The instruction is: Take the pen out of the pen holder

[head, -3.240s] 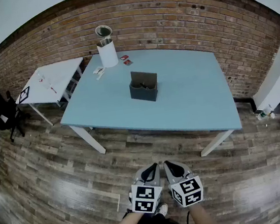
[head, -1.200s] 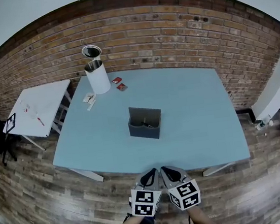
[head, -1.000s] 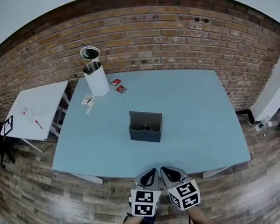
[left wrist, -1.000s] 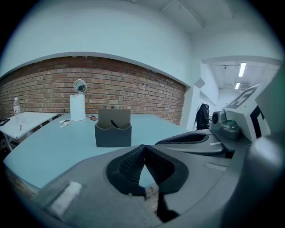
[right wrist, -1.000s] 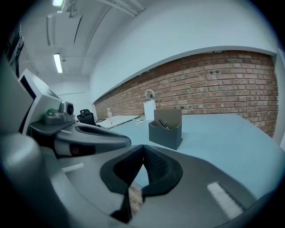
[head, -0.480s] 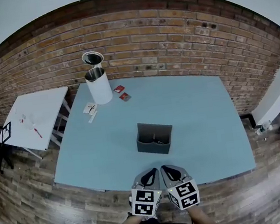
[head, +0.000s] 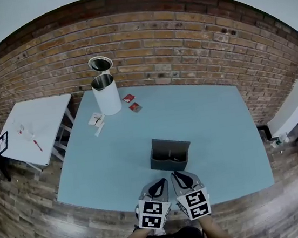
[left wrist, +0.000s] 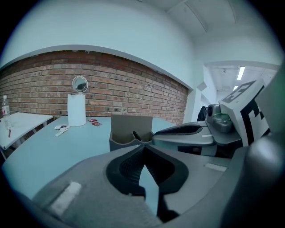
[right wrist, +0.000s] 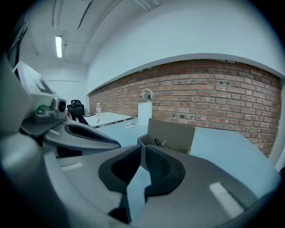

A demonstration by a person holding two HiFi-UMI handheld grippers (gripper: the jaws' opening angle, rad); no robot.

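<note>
Pen [left wrist: 135, 135]: it is leaning inside the pen holder [head: 170, 155], which is standing on the blue table [head: 208, 113] just ahead of both grippers.
Left gripper [head: 158, 184]: its jaws are pressing together, gripping nothing.
Right gripper [head: 179, 177]: its jaws are sitting closed too, empty.
Step in hand: reaching in. One gripper should be opening its jaws before arriving and coming down over the pen's top end, while the other is steadying the light holder against tipping.
Gripper views: both are showing the dark pen poking above the low front wall.
Head view: it is looking down into the holder, but the pen is probably too small there to place in a compartment.
</note>
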